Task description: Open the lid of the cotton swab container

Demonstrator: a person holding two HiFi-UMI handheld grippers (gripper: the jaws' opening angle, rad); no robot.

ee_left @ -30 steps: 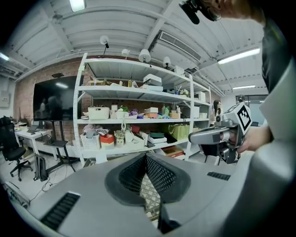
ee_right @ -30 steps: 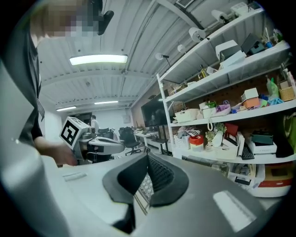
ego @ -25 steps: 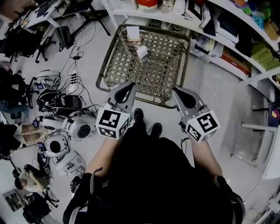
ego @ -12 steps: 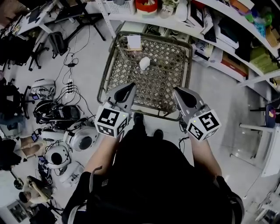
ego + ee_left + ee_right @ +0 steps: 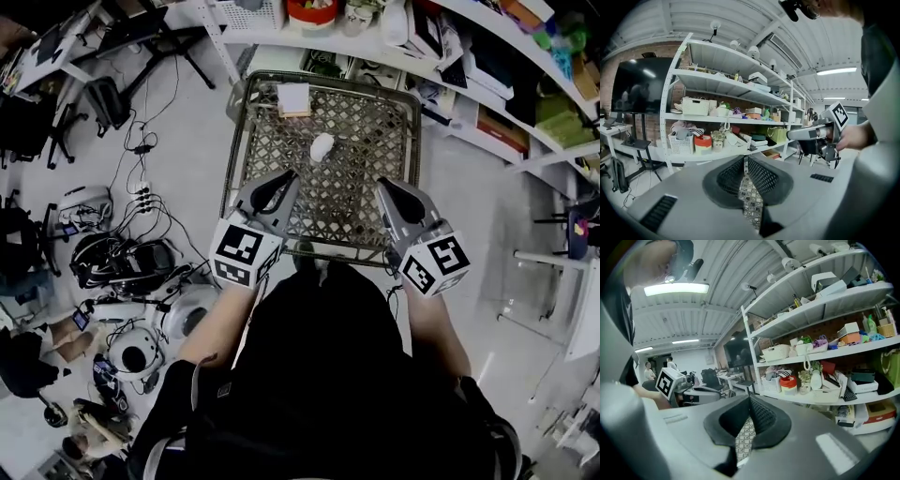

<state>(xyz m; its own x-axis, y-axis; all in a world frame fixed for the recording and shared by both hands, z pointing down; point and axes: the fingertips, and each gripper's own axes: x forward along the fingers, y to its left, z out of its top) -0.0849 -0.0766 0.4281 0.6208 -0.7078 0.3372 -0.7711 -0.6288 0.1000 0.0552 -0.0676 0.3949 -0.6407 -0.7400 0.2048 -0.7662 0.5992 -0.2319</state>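
Below us, a small table with a brass-coloured frame and a metal lattice top (image 5: 347, 187) stands on a pale grey floor (image 5: 187, 141), its far rim close to long white shelving (image 5: 450, 56) crowded with boxes and baskets. The shelving runs along the top of the head view and down its right side. On the lattice, the small white rounded cotton swab container (image 5: 322, 147) sits near the middle, towards the far half. A white card-like box (image 5: 293, 97) lies beyond it by the far rim, apart from it. We hold the left gripper (image 5: 281, 183) and the right gripper (image 5: 386, 187) over the near half of the table. Both sets of jaws are closed together with nothing between them, and both point towards the shelves. Bare lattice lies between their tips and the container. To the left, a stretch of floor separates the table's rim from black cables (image 5: 142, 192) and white rounded devices (image 5: 192, 305).
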